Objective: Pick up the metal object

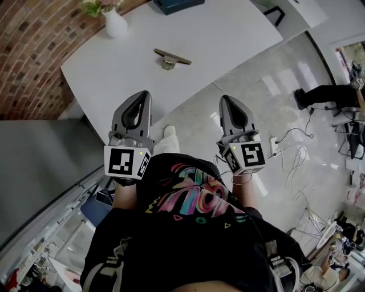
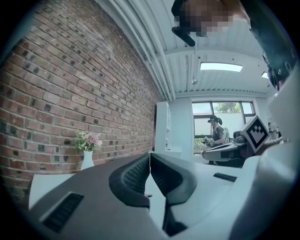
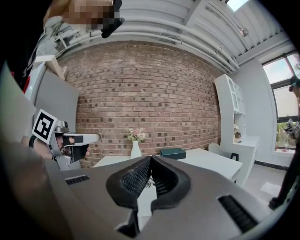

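The metal object (image 1: 171,58), a flat brass-coloured bar on a round base, lies near the middle of the white table (image 1: 228,34) in the head view. Both grippers hang well short of it, in front of the table's near edge. My left gripper (image 1: 145,94) is shut with nothing in it, its tip over the table's near edge. My right gripper (image 1: 223,100) is also shut and empty, over the floor to the right. In the left gripper view the jaws (image 2: 150,155) meet tip to tip. The same shows in the right gripper view (image 3: 151,160).
A white vase with flowers (image 1: 114,23) and a dark teal box (image 1: 177,4) stand at the table's far side, against a brick wall (image 1: 34,40). Cables (image 1: 291,148) lie on the tiled floor at right. A person (image 1: 328,94) is farther right.
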The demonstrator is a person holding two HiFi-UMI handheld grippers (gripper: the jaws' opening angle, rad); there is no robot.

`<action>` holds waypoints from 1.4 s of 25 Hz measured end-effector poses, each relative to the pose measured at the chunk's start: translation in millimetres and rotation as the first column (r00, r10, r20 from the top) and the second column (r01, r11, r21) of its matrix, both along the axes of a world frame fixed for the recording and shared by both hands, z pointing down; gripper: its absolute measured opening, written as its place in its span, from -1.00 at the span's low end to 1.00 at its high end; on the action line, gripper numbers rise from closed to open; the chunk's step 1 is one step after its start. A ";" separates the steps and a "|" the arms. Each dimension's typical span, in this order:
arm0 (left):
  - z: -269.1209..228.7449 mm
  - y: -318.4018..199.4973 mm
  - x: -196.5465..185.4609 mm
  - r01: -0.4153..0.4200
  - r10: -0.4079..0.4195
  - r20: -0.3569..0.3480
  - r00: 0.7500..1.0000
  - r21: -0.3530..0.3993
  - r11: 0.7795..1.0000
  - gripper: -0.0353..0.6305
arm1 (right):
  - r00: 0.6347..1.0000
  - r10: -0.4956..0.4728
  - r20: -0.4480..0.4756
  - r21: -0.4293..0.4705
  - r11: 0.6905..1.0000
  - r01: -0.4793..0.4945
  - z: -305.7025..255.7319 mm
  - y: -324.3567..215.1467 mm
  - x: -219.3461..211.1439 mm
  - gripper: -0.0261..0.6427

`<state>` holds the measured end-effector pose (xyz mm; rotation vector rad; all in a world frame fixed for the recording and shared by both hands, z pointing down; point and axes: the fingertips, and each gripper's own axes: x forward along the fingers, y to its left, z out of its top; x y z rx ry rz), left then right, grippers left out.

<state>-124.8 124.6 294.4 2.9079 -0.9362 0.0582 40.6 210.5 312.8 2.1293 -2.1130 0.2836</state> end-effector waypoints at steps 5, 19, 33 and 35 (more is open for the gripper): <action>10.1 -44.6 5.8 -0.011 0.011 -0.003 1.000 -0.015 1.000 -0.82 | 1.000 0.012 -0.001 -0.029 0.999 -0.012 15.1 -42.2 3.3 -0.87; 32.8 -96.6 27.5 -0.014 0.015 0.027 1.000 -0.061 0.998 -0.82 | 0.999 0.017 0.040 -0.088 0.996 -0.013 38.4 -103.7 24.7 -0.87; 29.4 -190.2 100.1 0.235 -0.233 0.048 0.971 -0.043 0.971 -0.82 | 0.965 -0.261 0.022 -0.065 0.963 0.262 34.8 -242.8 113.0 -0.87; 27.7 -206.1 108.4 0.287 -0.285 0.054 0.957 -0.037 0.957 -0.82 | 0.948 -0.318 0.016 -0.062 0.946 0.318 32.5 -269.8 122.2 -0.87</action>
